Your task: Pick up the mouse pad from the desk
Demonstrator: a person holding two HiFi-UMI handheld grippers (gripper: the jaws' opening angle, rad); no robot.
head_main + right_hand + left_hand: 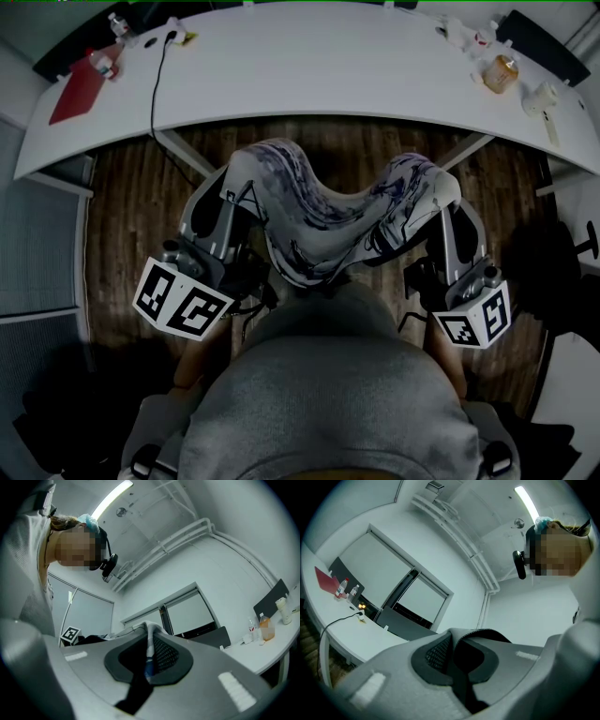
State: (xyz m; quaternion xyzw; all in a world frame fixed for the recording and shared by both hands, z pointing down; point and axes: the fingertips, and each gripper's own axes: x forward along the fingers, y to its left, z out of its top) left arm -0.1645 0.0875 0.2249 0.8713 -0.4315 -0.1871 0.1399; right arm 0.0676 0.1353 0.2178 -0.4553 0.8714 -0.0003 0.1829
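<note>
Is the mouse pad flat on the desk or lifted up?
Lifted up: the mouse pad sags between the left gripper and right gripper, clear of the desk.

— What does the left gripper (236,176) look like?
— Grey shell, dark mesh-textured pads (436,653), black cables (247,296), and a white cube with black square markers (183,298) at lower left.
— And the right gripper (441,192)?
— Same build, with its marker cube (476,319) at lower right.
— Clothing?
— A grey top (328,403) at bottom centre, and a black head-mounted camera (108,564).
</note>
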